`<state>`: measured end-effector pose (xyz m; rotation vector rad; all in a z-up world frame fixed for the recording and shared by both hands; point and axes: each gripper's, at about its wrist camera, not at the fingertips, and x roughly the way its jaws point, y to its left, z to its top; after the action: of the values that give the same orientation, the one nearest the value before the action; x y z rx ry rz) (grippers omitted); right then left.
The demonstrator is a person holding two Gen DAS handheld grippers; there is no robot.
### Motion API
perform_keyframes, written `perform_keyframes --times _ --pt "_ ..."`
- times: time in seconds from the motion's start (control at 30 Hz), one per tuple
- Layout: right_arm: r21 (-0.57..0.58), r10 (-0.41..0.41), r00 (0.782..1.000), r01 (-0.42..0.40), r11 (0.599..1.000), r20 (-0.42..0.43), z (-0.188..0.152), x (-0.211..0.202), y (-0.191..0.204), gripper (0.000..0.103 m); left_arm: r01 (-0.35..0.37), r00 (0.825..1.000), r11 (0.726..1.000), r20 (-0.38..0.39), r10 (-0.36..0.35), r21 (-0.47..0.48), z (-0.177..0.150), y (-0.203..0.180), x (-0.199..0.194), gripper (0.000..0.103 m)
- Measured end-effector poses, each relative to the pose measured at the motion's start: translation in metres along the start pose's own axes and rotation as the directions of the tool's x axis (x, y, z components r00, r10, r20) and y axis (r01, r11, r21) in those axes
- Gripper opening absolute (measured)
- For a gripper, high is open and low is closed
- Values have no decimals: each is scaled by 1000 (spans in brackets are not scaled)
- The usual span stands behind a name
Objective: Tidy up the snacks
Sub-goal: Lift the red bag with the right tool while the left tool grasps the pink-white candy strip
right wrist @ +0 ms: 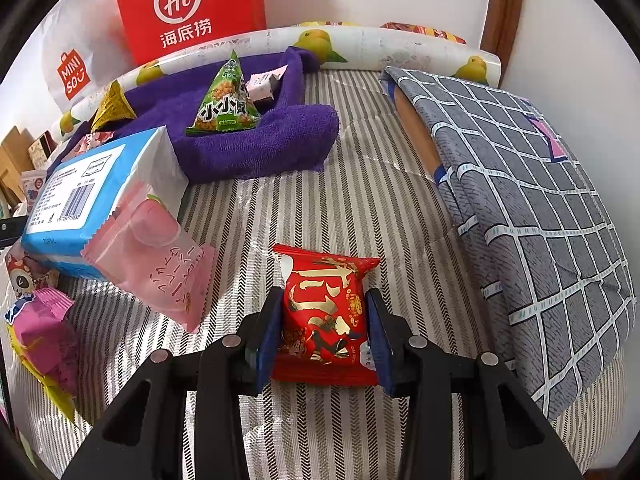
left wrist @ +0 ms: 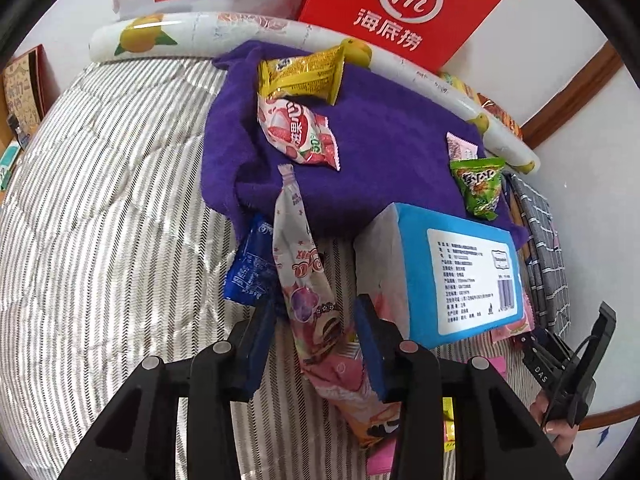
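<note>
Clamped between the blue pads of the right gripper point(right wrist: 323, 332): a glossy red foil snack packet with gold lettering point(right wrist: 325, 312), flat on the grey-and-white striped bedcover point(right wrist: 360, 208). Ahead-left, a crumpled purple terry towel point(right wrist: 256, 148) bearing a green triangular snack bag point(right wrist: 224, 104).

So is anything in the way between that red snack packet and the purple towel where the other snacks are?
Nothing visible: only bare striped bedding separates the red packet, clamped in the right gripper, from the purple towel.

A home bedroom: the things lie on a bed point(right wrist: 360, 208) with a striped quilted cover, its far edge against a white wall. A grey checked pillow point(right wrist: 520, 200) sits at the bed's right edge, and shop bags point(right wrist: 192, 8) lean along the far edge.
</note>
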<state>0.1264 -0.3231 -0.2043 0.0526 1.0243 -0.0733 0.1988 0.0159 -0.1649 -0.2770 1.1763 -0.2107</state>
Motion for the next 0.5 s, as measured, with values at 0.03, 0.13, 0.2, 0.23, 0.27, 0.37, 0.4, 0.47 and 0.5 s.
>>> perform_keyframes --times 0.03,0.13,0.2,0.23,0.27,0.37,0.4,0.47,0.5 --pt "-2 -1 1000 1 1000 -1 0 0 0 40 -7 1000 1000 -10 7 4 1 -2 4 38" --pt "-1 -1 1000 1 1000 -5 1 0 0 40 -21 1000 1000 -11 21 8 1 -5 7 37" --pt "-1 -1 1000 1 1000 -3 0 0 0 40 -23 1000 1000 -9 23 5 2 -5 8 32" --pt "0 -2 1000 2 1000 -5 1 0 0 40 -23 1000 1000 -12 23 4 1 -5 9 25" --pt "0 -3 1000 3 1000 -5 1 0 0 40 -22 1000 1000 -13 22 4 2 -6 11 25" --pt "-3 -6 1000 6 1000 -5 1 0 1 40 -15 1000 1000 0 15 7 1 -5 8 23" --pt "-6 -8 1000 8 1000 -9 1 0 1 39 -13 1000 1000 5 13 9 1 -4 6 23" --pt "-12 -6 1000 6 1000 -15 1 -2 3 39 -2 1000 1000 21 2 13 0 -3 -1 23" --pt "-15 -6 1000 5 1000 -14 2 -4 4 39 2 1000 1000 31 -2 12 -1 -2 -5 23"
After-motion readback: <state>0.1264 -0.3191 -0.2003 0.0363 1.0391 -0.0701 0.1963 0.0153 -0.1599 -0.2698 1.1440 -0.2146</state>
